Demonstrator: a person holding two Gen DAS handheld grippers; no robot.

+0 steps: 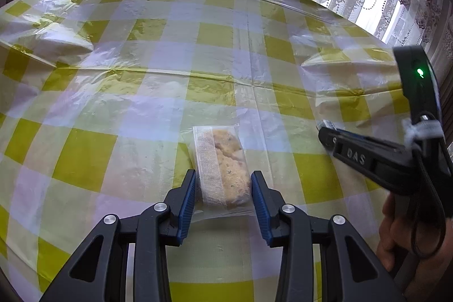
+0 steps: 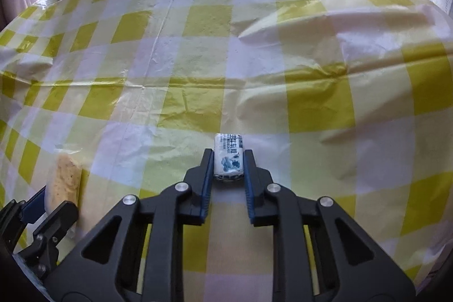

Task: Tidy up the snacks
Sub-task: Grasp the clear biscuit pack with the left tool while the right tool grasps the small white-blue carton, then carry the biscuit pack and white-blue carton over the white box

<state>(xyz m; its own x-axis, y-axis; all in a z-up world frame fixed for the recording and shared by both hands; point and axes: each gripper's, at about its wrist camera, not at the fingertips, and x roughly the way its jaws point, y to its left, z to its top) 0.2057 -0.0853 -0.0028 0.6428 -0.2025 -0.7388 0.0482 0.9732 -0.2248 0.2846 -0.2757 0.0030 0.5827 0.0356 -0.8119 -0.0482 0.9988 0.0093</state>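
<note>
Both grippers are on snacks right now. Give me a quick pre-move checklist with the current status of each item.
1. Left gripper around the clear-wrapped cookie: ok, the pack sits between the pads.
2. Left grip firm: cannot tell, pad contact unclear.
3. Right gripper shut on the white candy: ok.
4. Grippers clear of each other: ok, apart.
5. Drop-off container in view: not ok, only the checked tablecloth shows.

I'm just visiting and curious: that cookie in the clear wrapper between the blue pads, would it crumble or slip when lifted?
The cookie packet looks fragile: its biscuit has a rough, crumbly surface, so a hard squeeze by the left gripper might crack it. The glossy clear film probably makes it slippery. It seems light and flat, unlikely to roll.
</note>
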